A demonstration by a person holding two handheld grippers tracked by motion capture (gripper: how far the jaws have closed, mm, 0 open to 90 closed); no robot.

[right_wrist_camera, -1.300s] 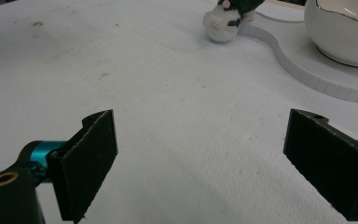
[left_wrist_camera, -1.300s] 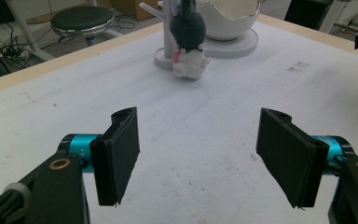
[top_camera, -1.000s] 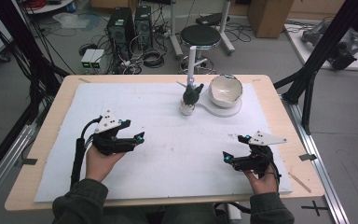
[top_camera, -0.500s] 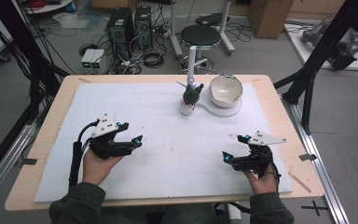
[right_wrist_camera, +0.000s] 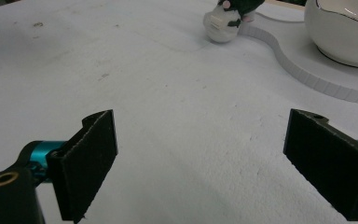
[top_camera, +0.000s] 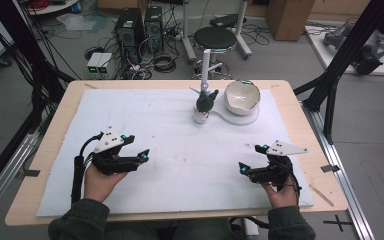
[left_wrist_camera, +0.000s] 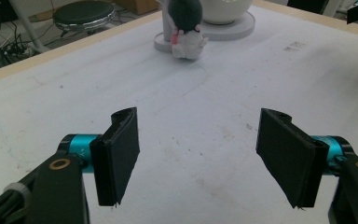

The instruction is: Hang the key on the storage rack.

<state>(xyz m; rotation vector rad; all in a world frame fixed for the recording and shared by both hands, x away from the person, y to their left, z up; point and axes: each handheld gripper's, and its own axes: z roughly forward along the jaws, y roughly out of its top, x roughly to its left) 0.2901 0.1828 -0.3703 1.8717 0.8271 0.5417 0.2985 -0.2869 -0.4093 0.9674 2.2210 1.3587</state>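
Observation:
A small dark green and white plush toy (top_camera: pixel 203 105) stands at the far middle of the white mat, against a white post. Just right of it a white bowl (top_camera: pixel 241 96) sits on a flat white base (top_camera: pixel 240 119). My left gripper (top_camera: pixel 142 156) hovers over the near left of the mat, open and empty, pointing right. My right gripper (top_camera: pixel 242 169) is at the near right, pointing left, also open and empty. The left gripper view has the left gripper (left_wrist_camera: pixel 205 158) with bare mat between its pads and the toy (left_wrist_camera: pixel 186 28) far ahead. The right gripper view has the right gripper (right_wrist_camera: pixel 214 163), the toy (right_wrist_camera: pixel 228 18) and the bowl (right_wrist_camera: pixel 345 32) ahead.
The white mat (top_camera: pixel 180 140) covers most of the wooden table (top_camera: pixel 300 130). Black frame struts (top_camera: pixel 340 65) rise at the table's right and left sides. A black stool (top_camera: pixel 215 37) and cables lie on the floor beyond the far edge.
My left gripper has shifted slightly toward the near edge. The right gripper, toy and bowl have not moved.

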